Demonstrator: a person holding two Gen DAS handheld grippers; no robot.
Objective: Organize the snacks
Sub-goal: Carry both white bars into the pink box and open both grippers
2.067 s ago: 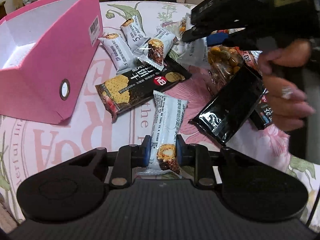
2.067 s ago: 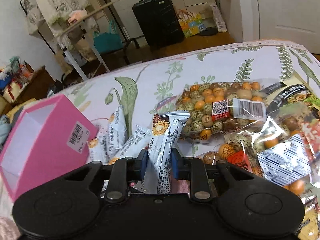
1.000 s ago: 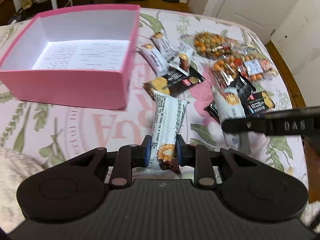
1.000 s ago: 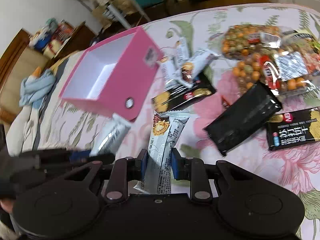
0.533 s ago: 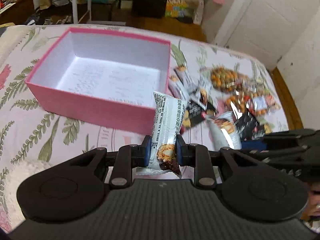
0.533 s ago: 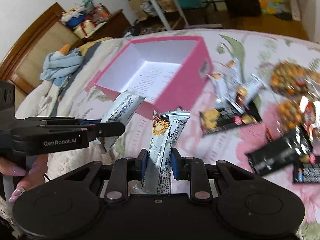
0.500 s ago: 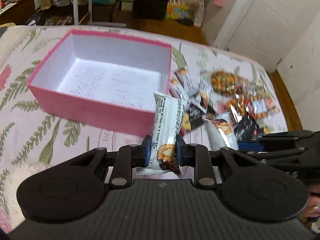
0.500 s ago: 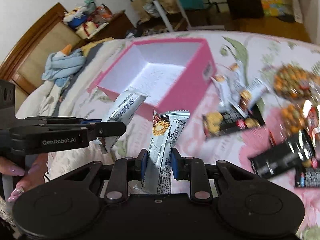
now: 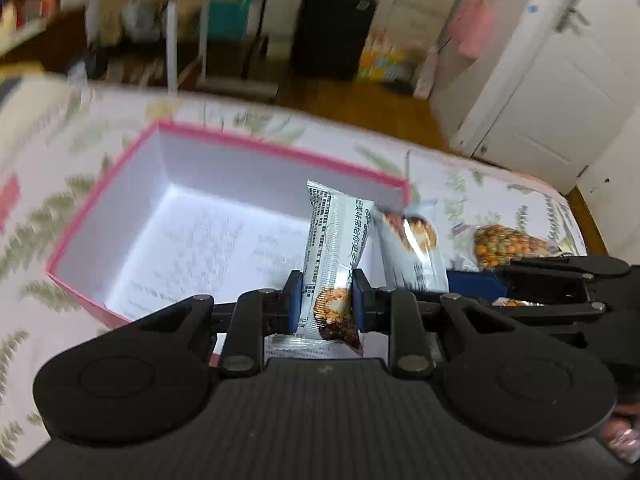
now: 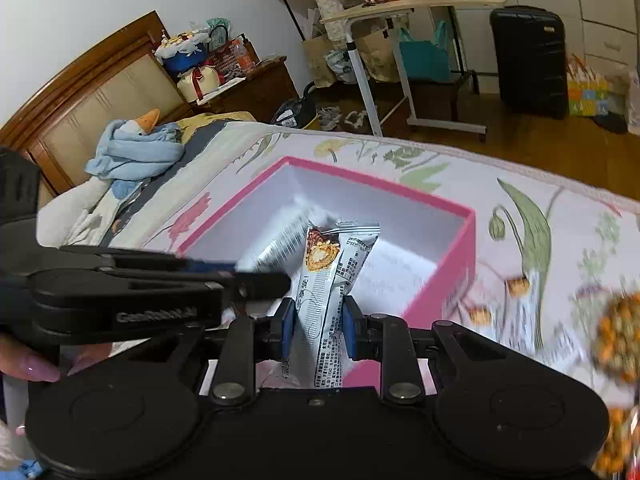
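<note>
— Where is everything sitting in relation to the pink box [image 9: 84, 240]?

— The box is lying open on the flowered bedspread [image 10: 540, 216], its white inside showing faint print on the floor. Both tools are hanging over its near edge. The left gripper [image 9: 322, 300] is clenching a silver snack bar [image 9: 334, 248] by its lower end, so the packet is standing nearly upright and leaning over the box's near right part. The right gripper [image 10: 316, 326] is squeezing a second silver packet [image 10: 332, 280] the same way, its top end (the one with the pastry picture) pointing into the box.

— Are the two packets touching?

— In the left wrist view they are sitting just beside each other above the box's right wall; whether they are touching I cannot tell, since that spot is blurring. In the right wrist view the left gripper is reaching across from the left, its packet showing as a streak over the box interior.

— And the other snacks?

— A clear bag of mixed nuts [image 9: 508, 246] is lying on the bedspread to the right of the box, outside it. A few small packets [image 10: 516, 286] are lying there too, smeared. A black suitcase [image 10: 528, 60] is standing on the wooden floor beyond the box
</note>
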